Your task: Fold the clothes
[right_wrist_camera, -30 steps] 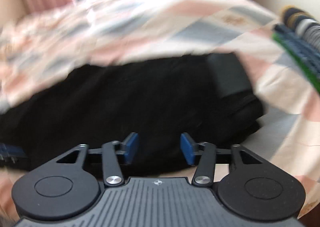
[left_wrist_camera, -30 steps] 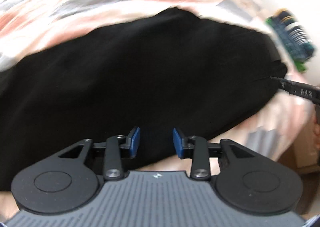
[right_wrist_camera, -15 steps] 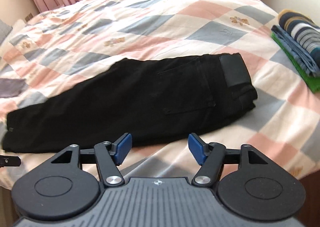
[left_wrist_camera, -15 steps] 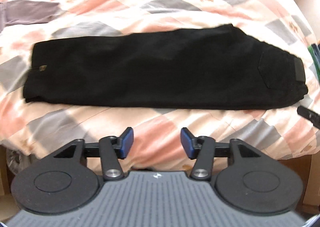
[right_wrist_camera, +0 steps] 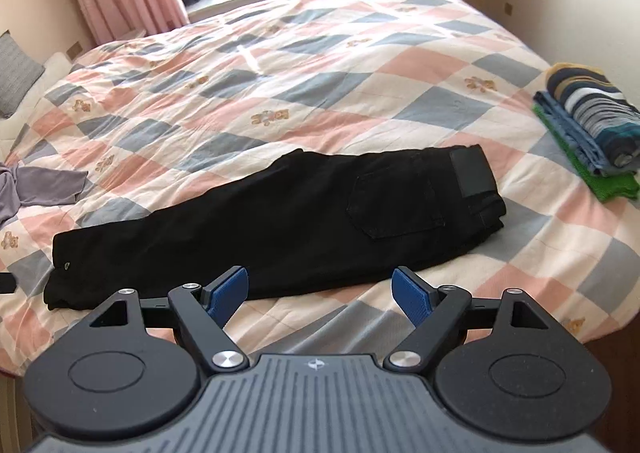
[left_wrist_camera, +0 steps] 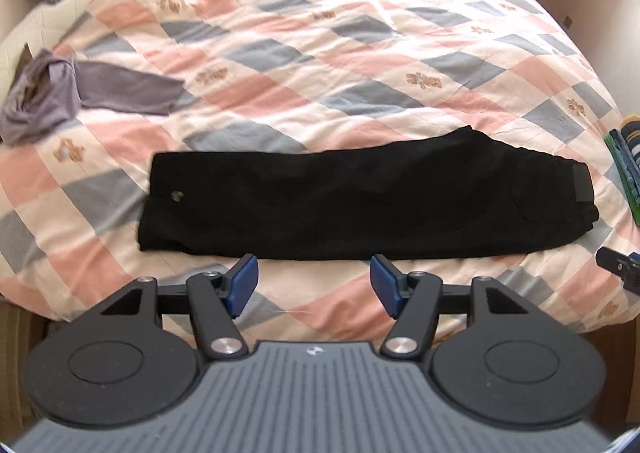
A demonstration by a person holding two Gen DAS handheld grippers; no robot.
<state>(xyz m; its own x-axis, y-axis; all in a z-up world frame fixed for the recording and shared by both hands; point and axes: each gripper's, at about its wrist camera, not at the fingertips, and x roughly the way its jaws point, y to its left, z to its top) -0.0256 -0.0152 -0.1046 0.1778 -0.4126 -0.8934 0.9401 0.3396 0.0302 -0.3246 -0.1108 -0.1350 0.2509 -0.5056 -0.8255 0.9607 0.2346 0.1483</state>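
Evidently halved lengthwise for further folding, the black trousers (left_wrist_camera: 360, 209) lay flat on the bed (left_wrist_camera: 360, 53), both grippers' fingers (left_wrist_camera: 245, 285) apart and empty.

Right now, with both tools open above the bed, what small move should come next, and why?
Probably lower the left tool to the hem end of the black trousers: they lie folded lengthwise, flat and full-length on the quilt, so a crosswise fold remains.
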